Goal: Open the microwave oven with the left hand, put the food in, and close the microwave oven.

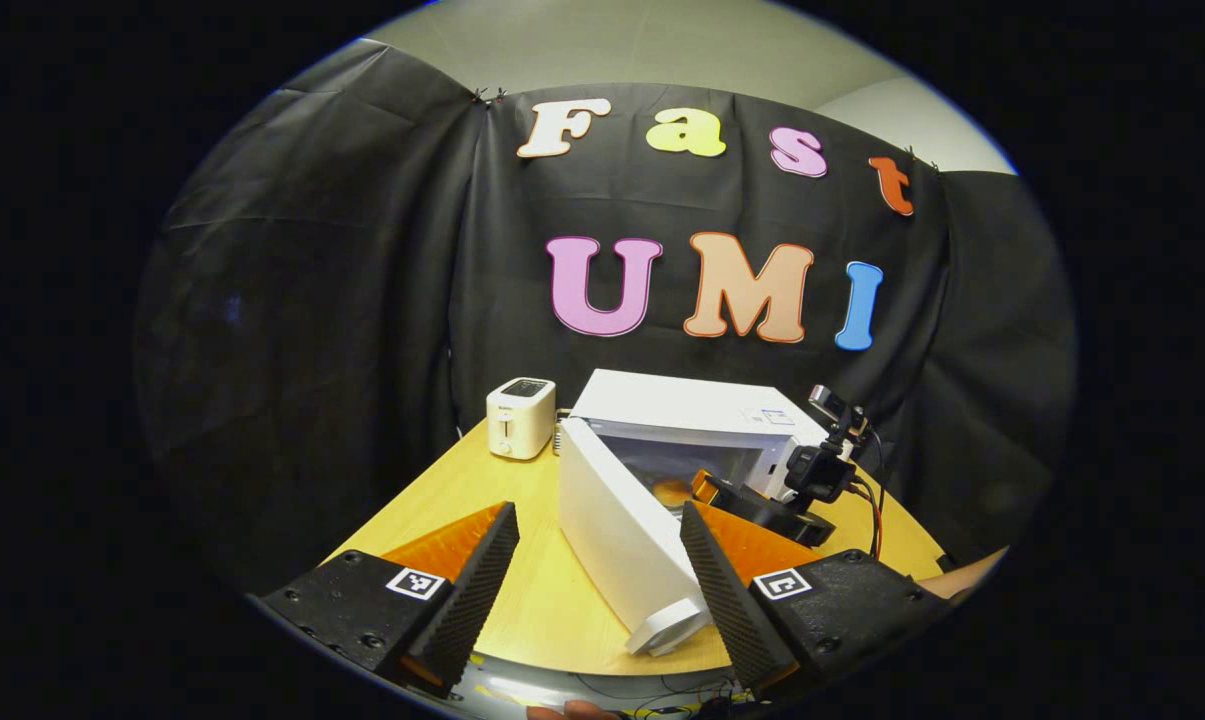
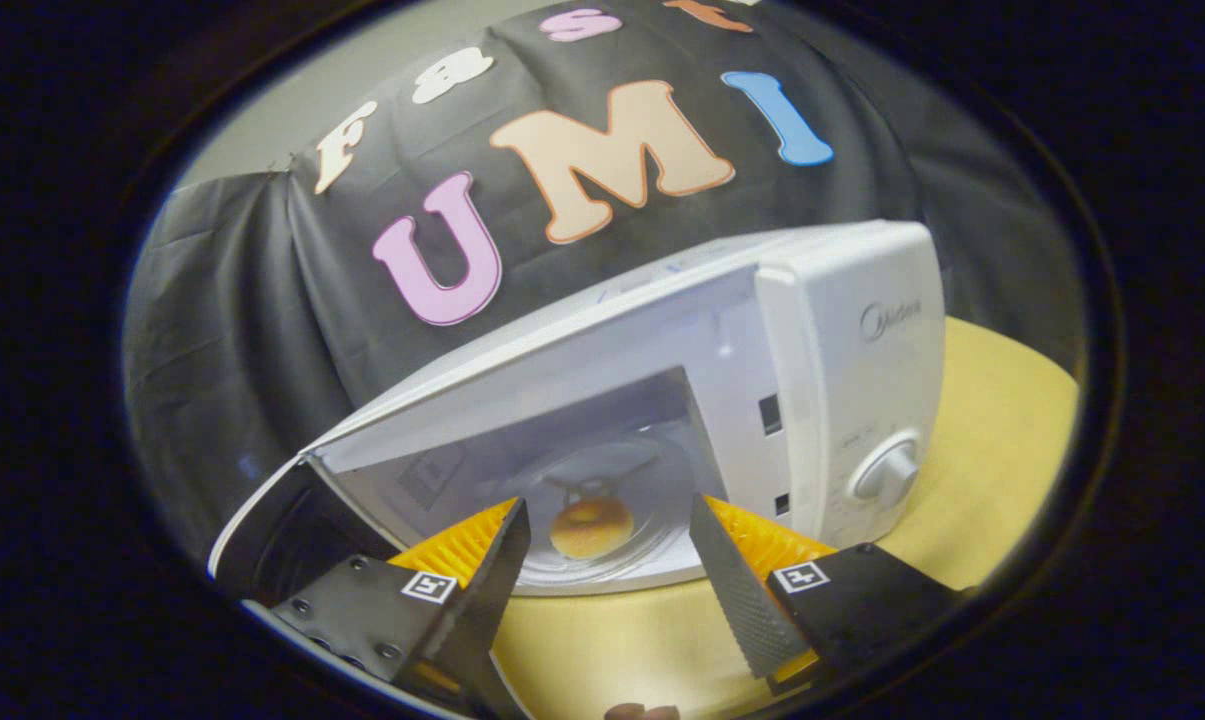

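Black cloth backed a round wooden table [image 1: 537, 590], on which the microwave oven [image 1: 697, 415] stood beside a small white toaster [image 1: 520, 417]. Its door [image 1: 622, 540] hung wide open. The food [image 2: 591, 527], a round golden piece that looked like a doughnut, lay on the glass plate [image 2: 602, 545] inside the cavity. The right gripper [image 2: 610, 560] sat at the opening, fingers apart and gripping nothing; the left gripper [image 1: 599, 570] was likewise spread and empty, just before the door's free edge. Loading seemed finished, so closing was next: the right tool needed to clear the cavity, then the door swung shut. Whether the door's handle could be gripped was hard to make out.
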Available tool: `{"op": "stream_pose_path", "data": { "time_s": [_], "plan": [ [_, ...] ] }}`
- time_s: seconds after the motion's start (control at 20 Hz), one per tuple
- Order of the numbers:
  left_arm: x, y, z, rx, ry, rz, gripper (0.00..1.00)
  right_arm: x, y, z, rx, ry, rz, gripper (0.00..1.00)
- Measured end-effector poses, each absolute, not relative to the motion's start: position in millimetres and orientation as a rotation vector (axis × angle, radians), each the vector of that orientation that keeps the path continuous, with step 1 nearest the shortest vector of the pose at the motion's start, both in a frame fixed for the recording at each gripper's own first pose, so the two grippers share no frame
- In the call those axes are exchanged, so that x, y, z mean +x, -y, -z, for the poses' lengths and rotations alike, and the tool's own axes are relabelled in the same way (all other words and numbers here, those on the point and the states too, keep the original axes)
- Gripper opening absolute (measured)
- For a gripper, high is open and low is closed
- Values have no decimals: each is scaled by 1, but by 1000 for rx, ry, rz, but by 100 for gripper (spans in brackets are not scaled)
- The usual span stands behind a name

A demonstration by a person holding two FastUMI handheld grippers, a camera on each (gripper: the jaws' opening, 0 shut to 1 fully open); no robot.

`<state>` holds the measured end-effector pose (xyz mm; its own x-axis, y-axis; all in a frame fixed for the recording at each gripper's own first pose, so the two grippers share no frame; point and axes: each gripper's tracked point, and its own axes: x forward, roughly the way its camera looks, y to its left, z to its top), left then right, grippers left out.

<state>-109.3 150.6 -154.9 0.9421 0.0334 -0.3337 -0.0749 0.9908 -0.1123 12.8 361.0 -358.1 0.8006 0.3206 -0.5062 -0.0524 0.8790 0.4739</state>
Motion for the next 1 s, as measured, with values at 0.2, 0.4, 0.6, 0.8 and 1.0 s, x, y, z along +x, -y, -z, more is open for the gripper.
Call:
{"op": "stream_pose_path", "data": {
  "time_s": [0.2, 0.4, 0.6, 0.8, 1.0],
  "plan": [
    [-105, -138, 154, -115, -325, -33, 96, 6, -328, 330, 418, -566, -231, 89],
    [-105, -137, 168, -120, -330, -46, 99, -5, -294, 291, 311, -485, -299, 89],
    [-111, -143, 179, -136, -319, -83, 96, -23, -255, 253, 220, -431, -356, 89],
    [-118, -157, 200, -131, -346, -133, 96, -40, -210, 210, 191, -379, -343, 89],
    [-124, -162, 222, -126, -381, -153, 96, -46, -168, 171, 168, -332, -304, 89]
  ]
}}
